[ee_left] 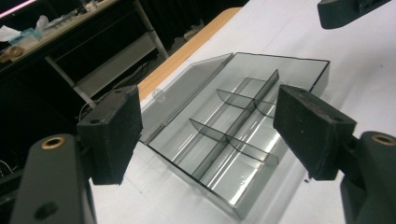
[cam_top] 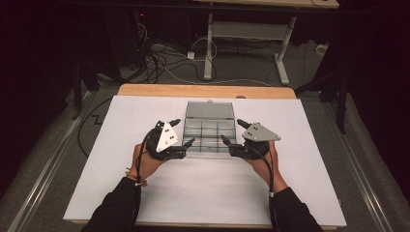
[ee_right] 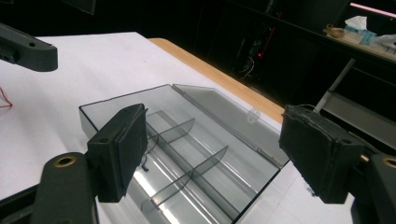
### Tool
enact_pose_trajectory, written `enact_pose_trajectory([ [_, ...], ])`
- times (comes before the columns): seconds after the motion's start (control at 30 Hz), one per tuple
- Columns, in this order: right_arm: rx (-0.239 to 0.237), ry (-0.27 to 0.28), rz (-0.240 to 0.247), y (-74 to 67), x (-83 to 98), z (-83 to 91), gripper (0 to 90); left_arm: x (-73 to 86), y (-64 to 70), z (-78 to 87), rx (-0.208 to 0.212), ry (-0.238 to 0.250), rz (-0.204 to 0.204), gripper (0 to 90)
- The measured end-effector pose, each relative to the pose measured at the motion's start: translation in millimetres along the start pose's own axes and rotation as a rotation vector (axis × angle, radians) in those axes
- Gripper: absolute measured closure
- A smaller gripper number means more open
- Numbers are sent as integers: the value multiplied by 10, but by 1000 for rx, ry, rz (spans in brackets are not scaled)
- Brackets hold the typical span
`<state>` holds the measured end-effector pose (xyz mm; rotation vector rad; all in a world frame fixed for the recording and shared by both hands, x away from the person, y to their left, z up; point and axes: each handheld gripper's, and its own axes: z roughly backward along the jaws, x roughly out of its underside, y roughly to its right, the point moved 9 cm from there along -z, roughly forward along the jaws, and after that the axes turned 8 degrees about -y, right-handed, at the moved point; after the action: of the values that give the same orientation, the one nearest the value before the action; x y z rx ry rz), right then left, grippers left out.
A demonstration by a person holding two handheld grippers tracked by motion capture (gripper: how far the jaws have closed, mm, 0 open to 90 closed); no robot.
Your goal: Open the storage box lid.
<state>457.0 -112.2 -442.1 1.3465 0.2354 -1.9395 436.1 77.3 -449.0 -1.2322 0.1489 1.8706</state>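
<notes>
A clear plastic compartment box (cam_top: 210,131) lies in the middle of the white table top, its lid (cam_top: 210,110) folded back flat on the far side. Dividers split it into several empty cells. My left gripper (cam_top: 183,131) stands just left of the box, jaws open and pointing at its left wall. My right gripper (cam_top: 232,130) mirrors it at the right wall, also open. In the left gripper view the box (ee_left: 254,100) lies beyond the wide-apart pads (ee_left: 116,135). In the right gripper view the box (ee_right: 187,140) lies beyond the spread pads (ee_right: 121,149). Nothing is held.
The white sheet (cam_top: 145,193) covers the table, with a wooden edge (cam_top: 203,90) at the far side. Beyond it stand another table's white legs (cam_top: 209,48) and loose cables (cam_top: 159,60) on the floor. The surroundings are dark.
</notes>
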Motion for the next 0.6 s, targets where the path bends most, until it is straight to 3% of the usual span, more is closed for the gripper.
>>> enact_pose_trajectory([
  [0.2, 21, -18, 21, -52, 68, 73, 251, 91, 160, 1, 25, -25, -32, 233],
  [0.6, 43, -45, 69, -125, 253, 271, 258, 374, 299, 123, -3, -87, -80, 233],
])
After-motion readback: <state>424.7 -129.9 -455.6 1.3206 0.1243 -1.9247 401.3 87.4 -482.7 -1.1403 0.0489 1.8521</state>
